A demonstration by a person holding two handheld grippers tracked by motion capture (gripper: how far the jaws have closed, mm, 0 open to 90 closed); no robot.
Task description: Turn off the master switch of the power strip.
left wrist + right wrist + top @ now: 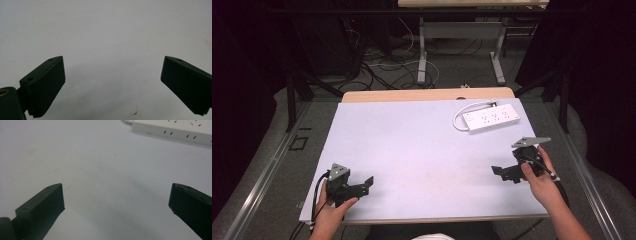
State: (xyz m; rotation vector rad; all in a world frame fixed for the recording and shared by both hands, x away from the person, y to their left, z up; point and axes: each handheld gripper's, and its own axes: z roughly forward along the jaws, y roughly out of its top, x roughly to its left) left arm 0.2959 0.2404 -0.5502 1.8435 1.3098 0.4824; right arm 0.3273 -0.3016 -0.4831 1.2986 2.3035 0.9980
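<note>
crosswise, power strip (491,117) lying far-right

Lighting's pretty even overhead on the table (422,150), but everything around the table drops into near-black. High view is a bit soft and grainy. Up close, the black jaws are soft-edged, with faint blurry shadows under them on the table, no real glare anywhere

Bare table (412,150) lies between both grippers; the power strip (491,118) alone blocks the far right corner.
</note>
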